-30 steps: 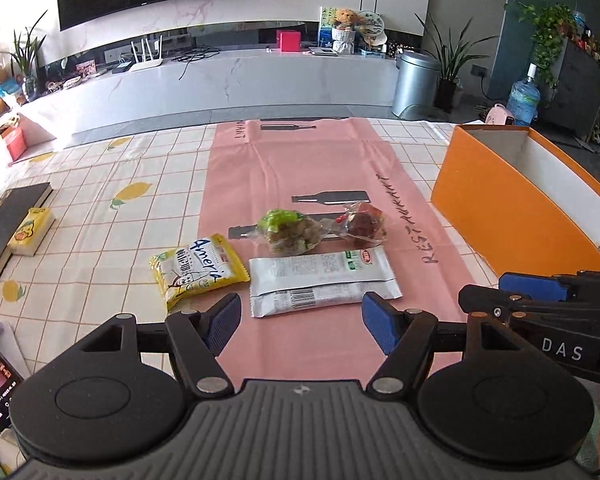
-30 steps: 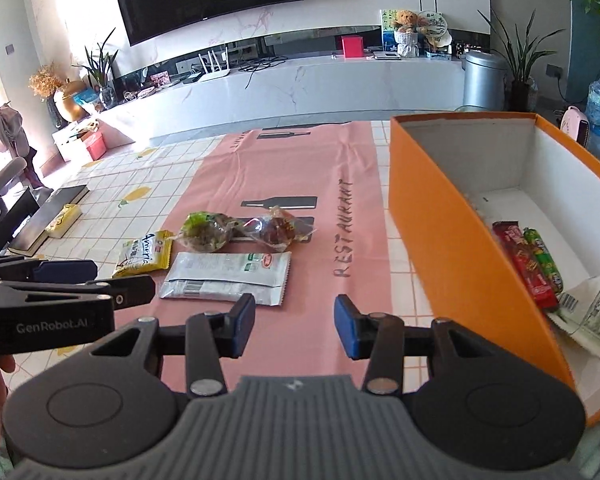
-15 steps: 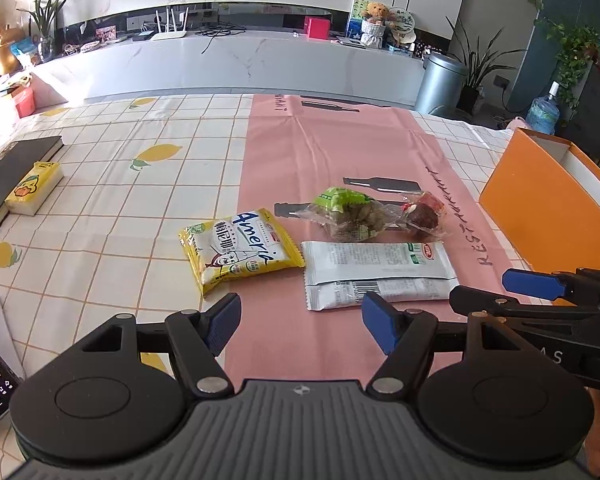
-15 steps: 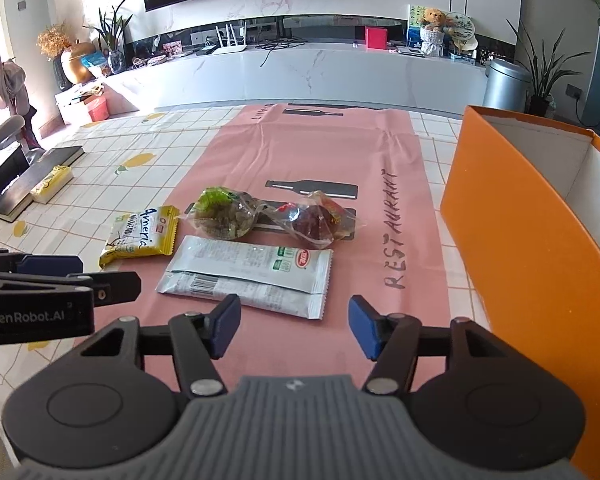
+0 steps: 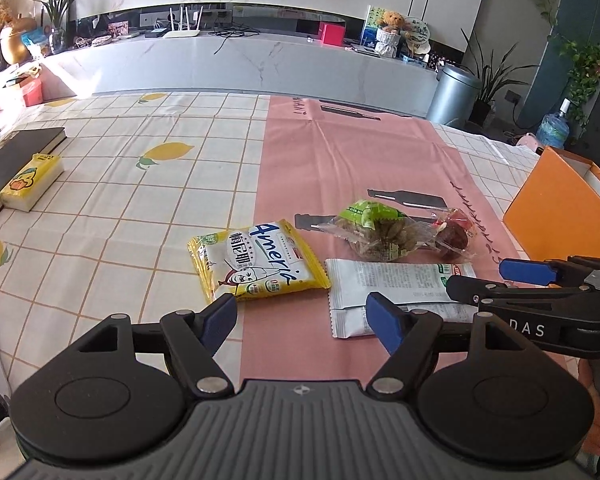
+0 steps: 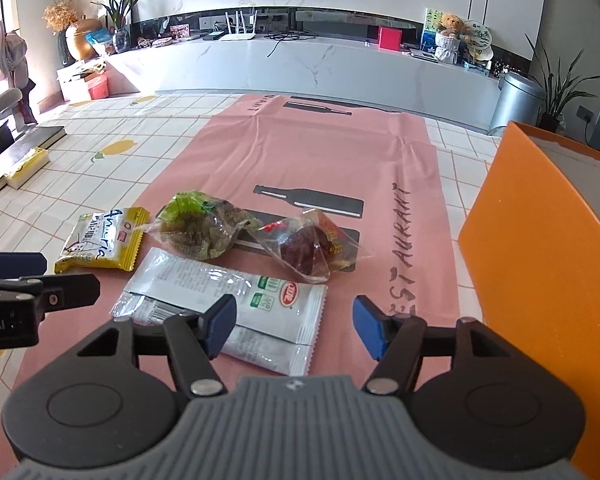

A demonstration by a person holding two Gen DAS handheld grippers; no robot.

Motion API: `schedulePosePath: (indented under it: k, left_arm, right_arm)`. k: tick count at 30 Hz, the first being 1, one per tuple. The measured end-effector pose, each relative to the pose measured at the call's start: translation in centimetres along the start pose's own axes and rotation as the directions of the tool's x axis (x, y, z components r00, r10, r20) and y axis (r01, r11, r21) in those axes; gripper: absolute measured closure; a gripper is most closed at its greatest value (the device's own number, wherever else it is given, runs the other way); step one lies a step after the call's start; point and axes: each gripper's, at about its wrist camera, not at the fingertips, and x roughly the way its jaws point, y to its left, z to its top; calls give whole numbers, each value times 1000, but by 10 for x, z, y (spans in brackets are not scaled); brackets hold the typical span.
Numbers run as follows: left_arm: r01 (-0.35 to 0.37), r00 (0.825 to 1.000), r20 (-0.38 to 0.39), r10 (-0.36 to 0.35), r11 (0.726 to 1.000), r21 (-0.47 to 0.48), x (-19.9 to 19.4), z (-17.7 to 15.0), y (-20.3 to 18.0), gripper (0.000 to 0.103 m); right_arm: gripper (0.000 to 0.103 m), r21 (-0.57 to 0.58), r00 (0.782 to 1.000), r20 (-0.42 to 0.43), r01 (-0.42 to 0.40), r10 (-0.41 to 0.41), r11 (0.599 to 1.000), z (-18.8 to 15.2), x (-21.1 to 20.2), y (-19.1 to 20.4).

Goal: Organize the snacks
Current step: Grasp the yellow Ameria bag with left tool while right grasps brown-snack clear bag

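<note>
waiting snacks, two empty grippers

hovering low over the near edge of the table, both tools are poised but carry nothing. four snacks lie loose on the pink paper runner (image 6: 324, 152), so from where i stand most of the sorting looks undone: the yellow foil biscuit packet (image 5: 256, 260) straddles the runner's left edge at about 10 o'clock from the left gripper (image 5: 302, 320); the white and silver twin-pack wrapper (image 6: 224, 300) lies flat just ahead of the right gripper (image 6: 294, 322), its near end partly hidden behind the left blue pad; beyond it, at 12 o'clock, sit the clear bag of green-labelled candied fruit (image 6: 204, 226) and, touching it on the right, the clear bag of dark red dates (image 6: 310, 246). the tall orange cardboard box (image 6: 540, 256) stands at 3 o'clock, well apart from the pile; its inside cannot be seen from either view now, so i cannot say what has been packed.

the left gripper points forward, level, jaws spread wide and released, the yellow packet just past its left finger. the right gripper sits beside it, pointing the same way, jaws likewise spread and gripping nothing, the white wrapper's corner lying between its pads (image 6: 370, 330). my guess is the white wrapper goes next.
</note>
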Motion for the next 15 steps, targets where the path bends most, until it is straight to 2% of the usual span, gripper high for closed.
schedulePosePath:
  k: [6,10,15]
  left_arm:
    - [7,1000,9,-7,1000,26,7,7,-3,16]
    - [-1,1000,6,1,998,56,16,11,-8,16]
    - [-86,996,35,83,991,100,21,17,-9,15]
  right_arm:
    - [40,-17,1000,31,0,1,1000,10,9,-5]
    - [40,13,998,55,-4,3,1000,11,13,-13]
    - [40,38,997,72,-38,35,999,16,21,-19]
